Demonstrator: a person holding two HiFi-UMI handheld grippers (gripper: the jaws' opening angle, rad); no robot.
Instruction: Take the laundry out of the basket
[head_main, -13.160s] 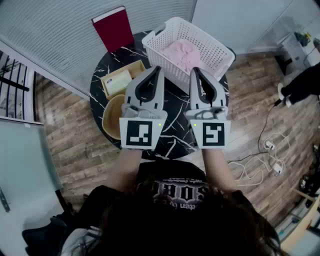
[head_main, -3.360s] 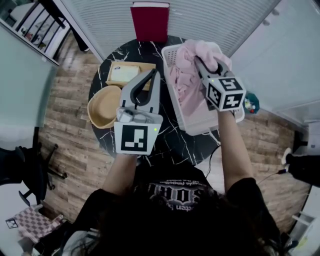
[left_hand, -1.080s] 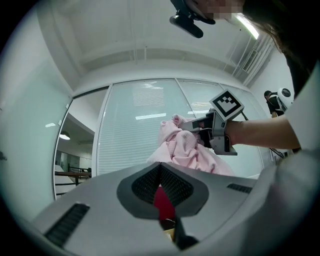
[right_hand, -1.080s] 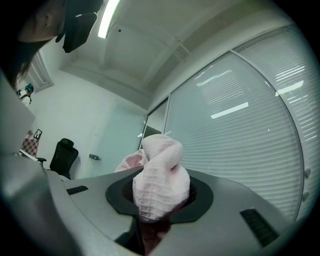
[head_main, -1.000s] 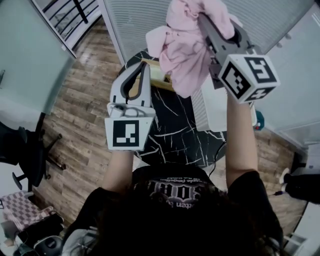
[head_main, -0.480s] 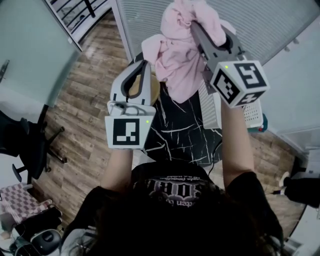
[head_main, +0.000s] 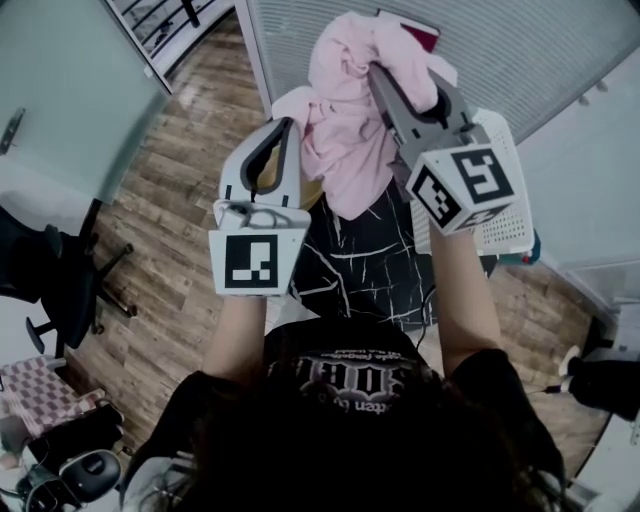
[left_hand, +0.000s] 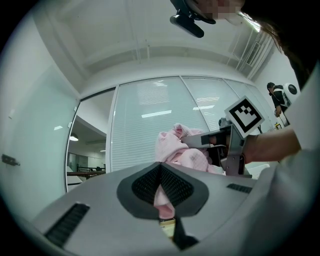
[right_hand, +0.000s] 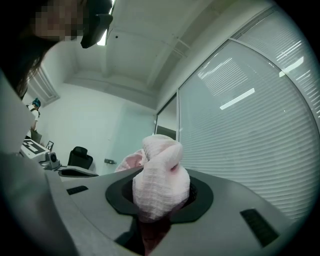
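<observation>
Jaws clamped on the pink garment (head_main: 345, 150), the right gripper (head_main: 378, 72) has carried it clear of the basket (head_main: 505, 210) and lowered it beside the left gripper (head_main: 286, 124), whose jaws are together and empty, so laying it on the surface (head_main: 360, 270) seems next.

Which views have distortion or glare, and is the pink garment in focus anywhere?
Head view: evenly lit, wide-angle bending at the edges, pink garment slightly soft. Left gripper view: fisheye circle, black corners, light strips glaring on the blinds. Right gripper view: same fisheye; garment's knit sharp in the right tool.
</observation>
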